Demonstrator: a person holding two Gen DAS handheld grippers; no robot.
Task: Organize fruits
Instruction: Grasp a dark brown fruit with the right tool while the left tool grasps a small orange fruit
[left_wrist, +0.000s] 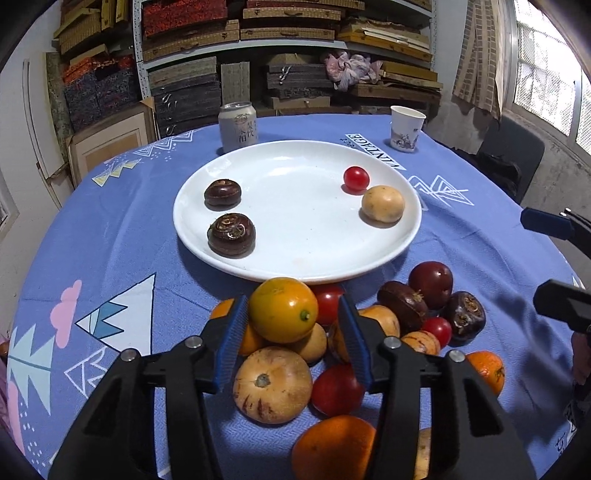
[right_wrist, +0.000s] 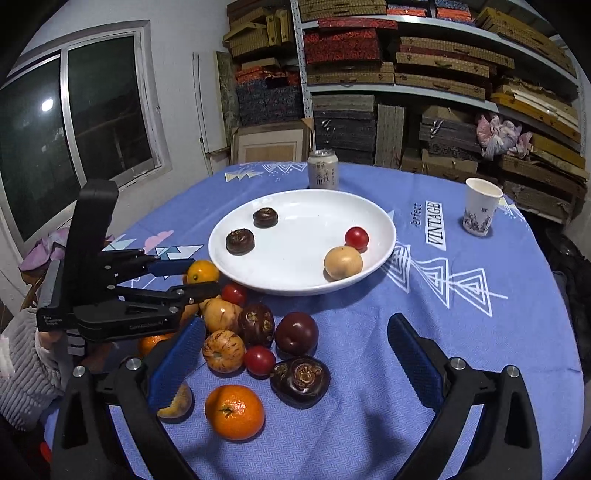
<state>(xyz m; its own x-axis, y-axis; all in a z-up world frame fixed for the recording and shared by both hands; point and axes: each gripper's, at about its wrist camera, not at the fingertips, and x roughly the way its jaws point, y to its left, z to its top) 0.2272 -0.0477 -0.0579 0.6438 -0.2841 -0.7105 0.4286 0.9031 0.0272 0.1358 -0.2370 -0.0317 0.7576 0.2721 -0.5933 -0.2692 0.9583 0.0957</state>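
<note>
A white plate (left_wrist: 288, 266) (right_wrist: 384, 229) holds two dark water chestnuts (left_wrist: 231, 234), a cherry tomato (left_wrist: 356, 178) and a pale yellow fruit (left_wrist: 382, 204). A heap of fruits lies on the cloth in front of it. My left gripper (left_wrist: 291, 314) (right_wrist: 201, 275) is shut on a yellow-orange citrus (left_wrist: 282, 309) (right_wrist: 202, 272) at the plate's near rim, just above the heap. My right gripper (right_wrist: 295, 354) is open and empty above the heap, over a dark plum (right_wrist: 296, 333), a cherry tomato (right_wrist: 259, 360), a water chestnut (right_wrist: 300, 380) and a tangerine (right_wrist: 234, 411).
A drink can (left_wrist: 237, 127) (right_wrist: 323, 173) stands behind the plate. A paper cup (left_wrist: 406, 128) (right_wrist: 480, 206) stands at the far right. The round table has a blue patterned cloth (right_wrist: 461, 332). Shelves of boxes fill the back wall.
</note>
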